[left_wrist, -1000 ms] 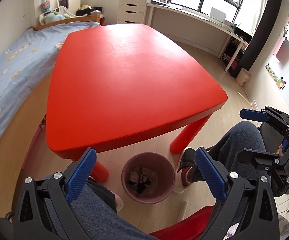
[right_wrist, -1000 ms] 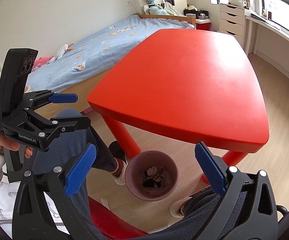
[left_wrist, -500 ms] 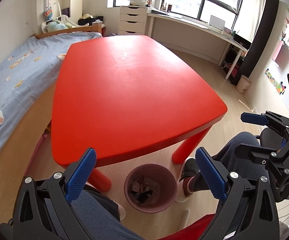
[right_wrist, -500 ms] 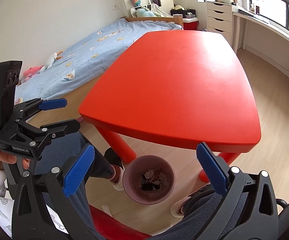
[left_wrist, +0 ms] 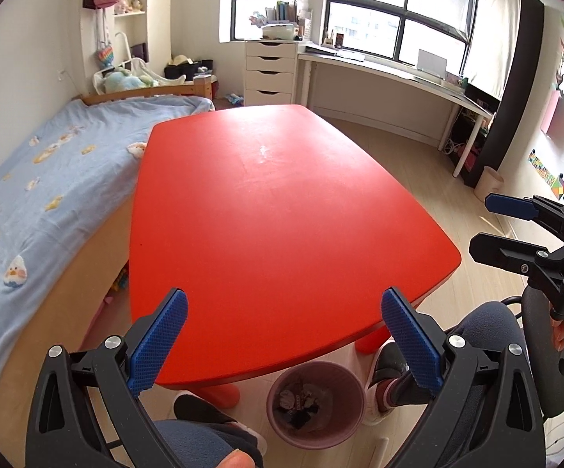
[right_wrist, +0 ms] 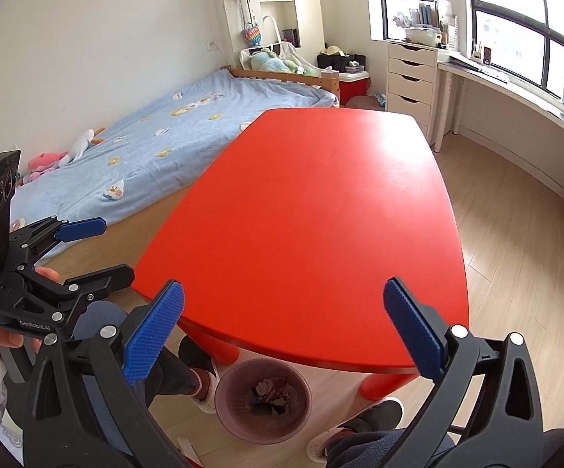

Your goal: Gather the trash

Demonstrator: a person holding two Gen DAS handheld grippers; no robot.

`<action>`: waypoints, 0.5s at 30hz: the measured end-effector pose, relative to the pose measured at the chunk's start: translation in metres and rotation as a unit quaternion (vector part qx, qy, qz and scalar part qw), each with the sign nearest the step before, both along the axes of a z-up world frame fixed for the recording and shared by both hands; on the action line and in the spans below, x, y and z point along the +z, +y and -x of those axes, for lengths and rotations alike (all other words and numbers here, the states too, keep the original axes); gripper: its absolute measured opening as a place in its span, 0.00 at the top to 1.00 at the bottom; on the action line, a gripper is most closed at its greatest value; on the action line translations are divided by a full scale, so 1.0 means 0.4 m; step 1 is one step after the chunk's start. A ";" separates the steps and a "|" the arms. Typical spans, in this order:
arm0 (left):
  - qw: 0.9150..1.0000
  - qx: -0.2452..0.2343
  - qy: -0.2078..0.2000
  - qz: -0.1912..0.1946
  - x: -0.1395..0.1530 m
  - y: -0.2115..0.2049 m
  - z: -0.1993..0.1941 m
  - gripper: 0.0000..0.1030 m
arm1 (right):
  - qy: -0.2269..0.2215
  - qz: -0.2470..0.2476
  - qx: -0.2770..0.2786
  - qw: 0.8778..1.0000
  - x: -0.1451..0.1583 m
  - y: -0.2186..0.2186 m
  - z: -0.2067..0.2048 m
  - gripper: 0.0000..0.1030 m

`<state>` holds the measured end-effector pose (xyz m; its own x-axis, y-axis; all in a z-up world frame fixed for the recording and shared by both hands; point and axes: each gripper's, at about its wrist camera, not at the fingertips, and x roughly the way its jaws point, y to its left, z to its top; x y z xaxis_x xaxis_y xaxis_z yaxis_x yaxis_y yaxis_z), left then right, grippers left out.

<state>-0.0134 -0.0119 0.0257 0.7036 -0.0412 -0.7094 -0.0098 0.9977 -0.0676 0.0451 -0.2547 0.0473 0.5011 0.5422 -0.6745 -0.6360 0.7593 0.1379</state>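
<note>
A pink waste bin (left_wrist: 316, 403) stands on the floor under the near edge of the red table (left_wrist: 282, 210), with crumpled trash (left_wrist: 295, 403) inside. It also shows in the right wrist view (right_wrist: 262, 399). My left gripper (left_wrist: 282, 335) is open and empty, held above the table's near edge. My right gripper (right_wrist: 284, 327) is open and empty too, over the same edge. Each gripper shows in the other's view: the right one (left_wrist: 531, 230) at the right, the left one (right_wrist: 67, 249) at the left.
The red table top (right_wrist: 321, 214) carries nothing. A bed (left_wrist: 40, 179) with a blue cover runs along its left side. A white drawer unit (left_wrist: 269, 72) and a long desk (left_wrist: 391, 74) stand under the windows. My knees and shoes (left_wrist: 383, 386) flank the bin.
Both grippers have risen and tilted up, so the bin has slid toward the bottom of both views and more of the room shows. Both stayed open.
</note>
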 end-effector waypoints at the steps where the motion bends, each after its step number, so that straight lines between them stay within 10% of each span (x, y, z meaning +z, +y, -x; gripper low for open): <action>1: 1.000 0.000 -0.002 0.001 0.004 0.003 -0.006 0.07 | 0.000 -0.002 -0.001 1.000 0.005 0.001 -0.009 0.03; 15: 0.999 -0.012 -0.007 0.034 0.018 0.016 -0.041 0.06 | -0.004 -0.001 0.003 1.000 0.027 0.020 -0.052 0.03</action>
<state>0.0030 -0.0056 0.0328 0.7117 -0.1064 -0.6944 0.0155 0.9906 -0.1359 0.0658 -0.2467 0.0580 0.5028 0.5471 -0.6693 -0.6416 0.7550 0.1352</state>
